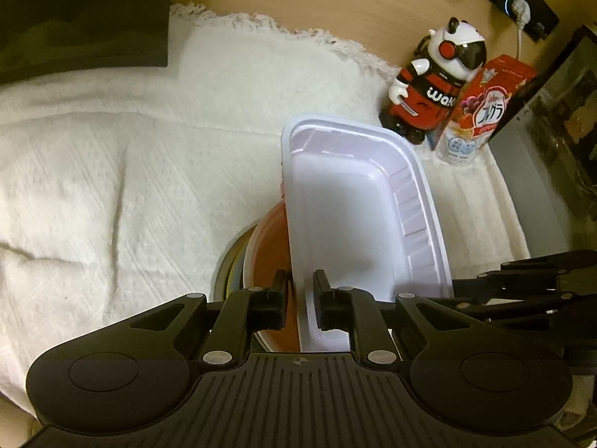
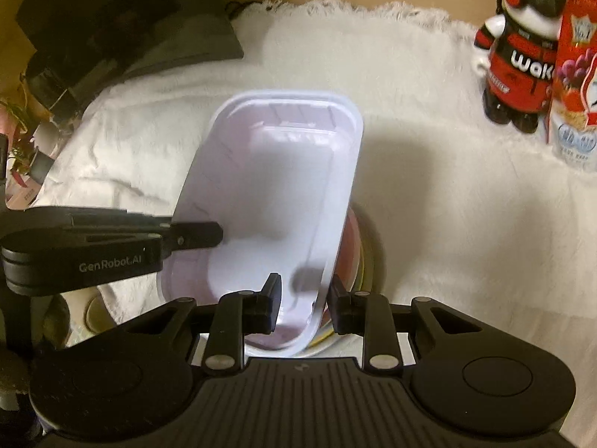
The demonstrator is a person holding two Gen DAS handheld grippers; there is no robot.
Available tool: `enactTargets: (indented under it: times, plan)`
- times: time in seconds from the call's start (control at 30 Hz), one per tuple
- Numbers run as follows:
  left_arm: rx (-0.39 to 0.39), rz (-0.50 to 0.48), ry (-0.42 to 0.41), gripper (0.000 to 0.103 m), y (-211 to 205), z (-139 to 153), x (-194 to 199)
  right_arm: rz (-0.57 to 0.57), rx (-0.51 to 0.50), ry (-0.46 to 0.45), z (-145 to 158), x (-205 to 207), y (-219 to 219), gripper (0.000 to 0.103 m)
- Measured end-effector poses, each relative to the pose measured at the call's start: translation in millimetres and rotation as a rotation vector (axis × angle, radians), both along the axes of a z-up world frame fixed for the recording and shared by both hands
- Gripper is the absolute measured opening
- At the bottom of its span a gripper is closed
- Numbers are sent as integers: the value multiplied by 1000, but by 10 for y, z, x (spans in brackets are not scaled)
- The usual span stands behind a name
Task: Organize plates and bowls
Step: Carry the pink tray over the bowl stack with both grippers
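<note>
Left gripper (image 1: pixel 300 300): jaws clamped on the long rim of the white plastic tray (image 1: pixel 358 216), one black finger on each side of the wall.
Right gripper (image 2: pixel 304 308): jaws pinched together on the opposite rim of the same tray (image 2: pixel 276 194).
Tray: rectangular, thin glossy plastic with rounded corners and ribbed side walls, tilted over a stack of round dishes.
Stack of dishes (image 1: pixel 266 257): sits under the tray on the white cloth (image 1: pixel 112 171); an orange-brown bowl shows in the left view, pink and yellow rims (image 2: pixel 358 257) in the right.
Left view only: a black power strip (image 1: pixel 511 0) with glowing blue rings and a white plug.
Right view only: the left gripper's side, printed "GenRobot.AI".
Cloth: white, woven, fringed at its far edge.
Panda figurine (image 1: pixel 429 78): red and black suit, lettering "wok" readable.
Cereal packet (image 1: pixel 481 112): red, Japanese writing, just beside the figurine.
</note>
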State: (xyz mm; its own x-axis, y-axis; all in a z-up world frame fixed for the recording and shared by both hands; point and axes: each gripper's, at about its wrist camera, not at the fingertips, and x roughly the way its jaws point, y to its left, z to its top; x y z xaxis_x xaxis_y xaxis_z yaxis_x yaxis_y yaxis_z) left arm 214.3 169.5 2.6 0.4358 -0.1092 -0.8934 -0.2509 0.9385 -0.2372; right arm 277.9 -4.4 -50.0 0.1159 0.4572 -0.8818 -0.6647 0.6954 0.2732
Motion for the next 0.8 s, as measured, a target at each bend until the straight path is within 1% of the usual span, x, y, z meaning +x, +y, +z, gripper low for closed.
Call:
enactTargets:
  times: [0.17, 0.3, 0.37, 0.5, 0.57, 0.63, 0.7, 0.8]
  plan:
    - [-5, 23, 9, 16, 18, -24, -7, 34, 15, -11, 58, -4, -73, 27]
    - [-4, 38, 9, 16, 34, -38, -33, 7, 24, -46, 69, 91, -58, 35]
    - [-10, 43, 14, 16, 41, -54, -34, -24, 39, -45, 67, 187, -57, 35]
    - [-12, 50, 11, 16, 45, -57, -54, -66, 68, -1, -2, 317, -42, 35]
    - [-13, 54, 10, 16, 48, -51, -62, -59, 73, 15, -37, 321, -8, 35]
    - [-7, 55, 10, 16, 38, -32, -67, -40, 72, 24, -52, 286, 39, 32]
    - [6, 56, 6, 16, 32, 10, -79, -21, 69, 18, -24, 237, 65, 32]
    - [-3, 60, -9, 16, 53, 94, -113, -5, 75, 9, 35, 199, 68, 32]
